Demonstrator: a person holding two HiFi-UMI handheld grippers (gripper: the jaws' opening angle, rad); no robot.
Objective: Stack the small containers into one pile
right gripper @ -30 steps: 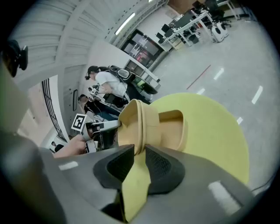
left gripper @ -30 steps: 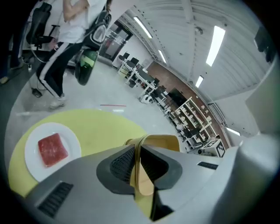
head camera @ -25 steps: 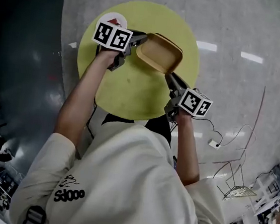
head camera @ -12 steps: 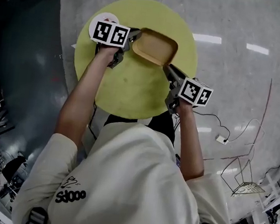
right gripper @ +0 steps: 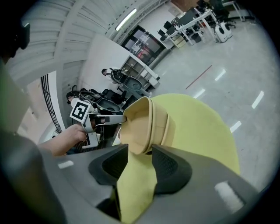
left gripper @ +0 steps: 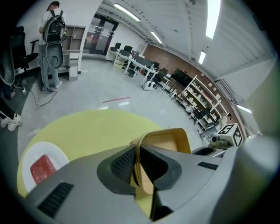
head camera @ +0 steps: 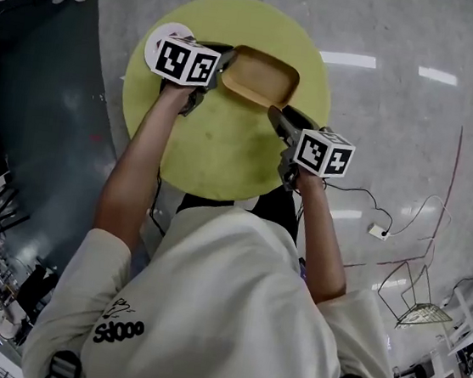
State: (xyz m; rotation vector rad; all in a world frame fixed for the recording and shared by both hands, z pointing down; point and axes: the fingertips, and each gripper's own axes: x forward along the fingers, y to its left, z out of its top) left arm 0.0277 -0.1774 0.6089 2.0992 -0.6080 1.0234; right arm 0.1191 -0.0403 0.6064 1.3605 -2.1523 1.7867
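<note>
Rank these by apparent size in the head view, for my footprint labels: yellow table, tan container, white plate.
1. yellow table, by far the largest
2. tan container
3. white plate, though it is partly covered, so second versus third is unsure

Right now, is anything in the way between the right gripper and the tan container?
Nothing visible is. The right gripper has just been opening its jaws, and the end of the tan container sits right between them, not squeezed. The left gripper pinches the opposite rim.
</note>
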